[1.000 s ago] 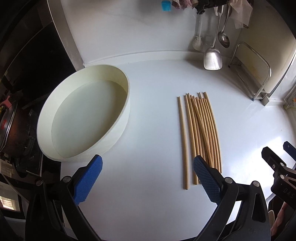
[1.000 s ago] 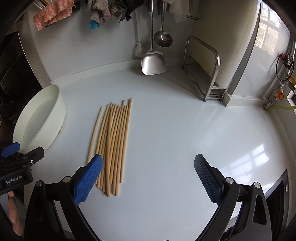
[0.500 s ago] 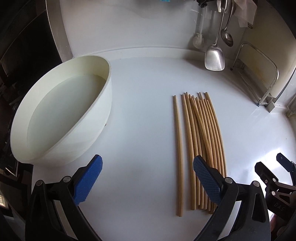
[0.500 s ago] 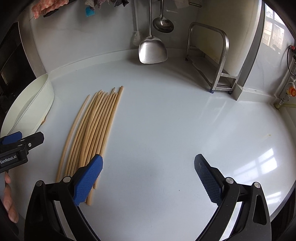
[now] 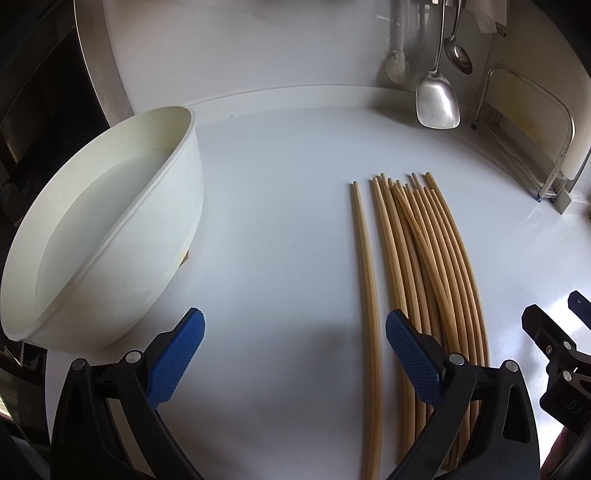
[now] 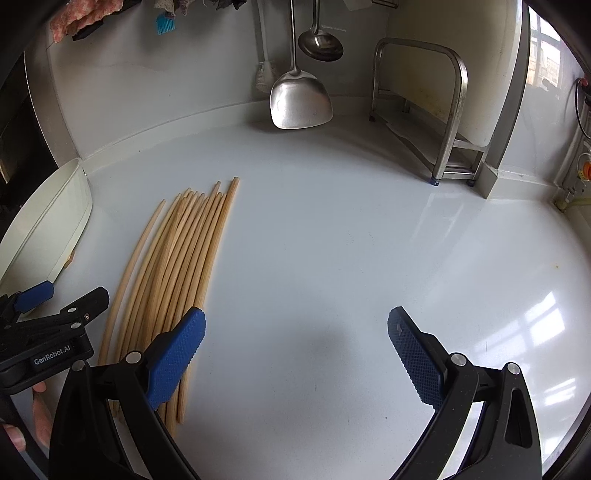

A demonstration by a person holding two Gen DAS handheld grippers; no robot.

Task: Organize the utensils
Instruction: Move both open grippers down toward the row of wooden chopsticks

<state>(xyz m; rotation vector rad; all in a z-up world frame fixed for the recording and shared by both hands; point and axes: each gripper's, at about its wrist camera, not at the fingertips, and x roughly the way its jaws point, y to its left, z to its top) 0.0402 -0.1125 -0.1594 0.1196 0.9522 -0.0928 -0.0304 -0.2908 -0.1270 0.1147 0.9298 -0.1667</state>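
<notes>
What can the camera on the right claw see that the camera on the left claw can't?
Only the right wrist view shows the pink cloth, the blue brush and the shiny countertop's right side. Only the left wrist view looks inside the white bowl, which holds nothing. Both show the chopsticks, the hanging metal spatula, the ladle and the metal rack.

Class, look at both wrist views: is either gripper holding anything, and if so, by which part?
Nothing is held. The left gripper and right gripper are both open, with bare counter between their pads; the chopsticks lie loose on the counter.
</notes>
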